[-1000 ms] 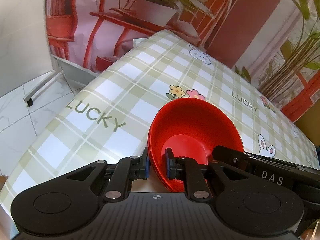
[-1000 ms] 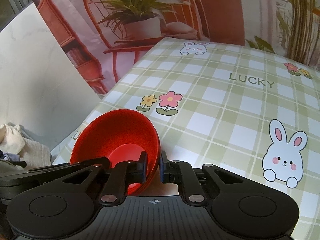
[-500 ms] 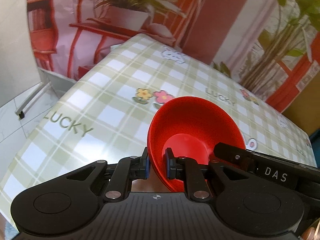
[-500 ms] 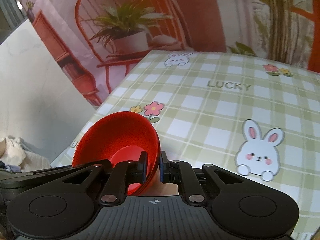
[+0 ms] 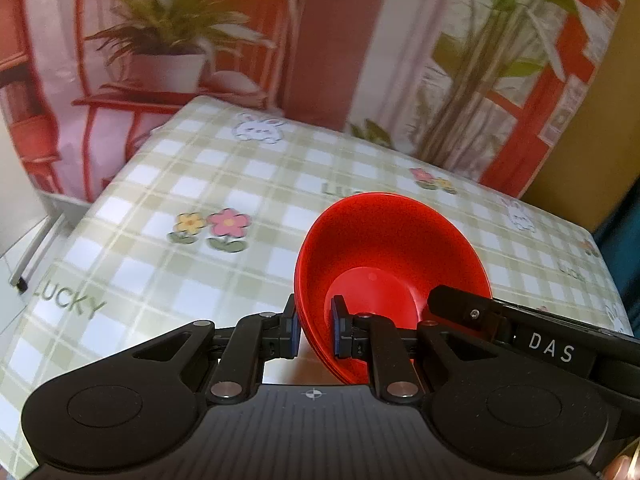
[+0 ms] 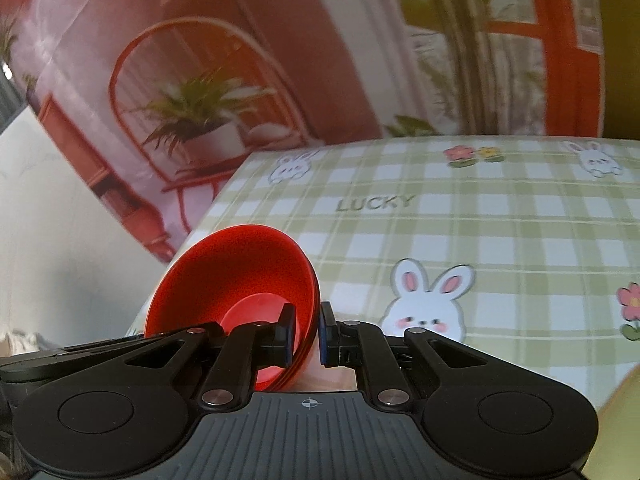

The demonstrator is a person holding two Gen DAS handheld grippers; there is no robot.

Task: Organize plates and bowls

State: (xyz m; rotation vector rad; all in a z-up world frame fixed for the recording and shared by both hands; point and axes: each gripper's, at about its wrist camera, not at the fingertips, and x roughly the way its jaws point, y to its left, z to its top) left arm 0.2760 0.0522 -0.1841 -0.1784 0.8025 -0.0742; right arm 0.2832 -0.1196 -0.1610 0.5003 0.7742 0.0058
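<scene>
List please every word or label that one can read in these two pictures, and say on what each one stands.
"LUCKY": printed on the tablecloth, clear in the right wrist view.
"LUCKY": printed again on the tablecloth near its left edge, left wrist view.
"DAS": white letters on the black right gripper.
Two more tablecloth prints are cut off or too blurred to read.

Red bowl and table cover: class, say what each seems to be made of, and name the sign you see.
Red bowl: probably plastic or melamine, with an even colour, a soft sheen and a thin rim. Table cover: likely wipeable vinyl or oilcloth, a smooth printed check with bunnies and a faint gloss; coated fabric is possible.
</scene>
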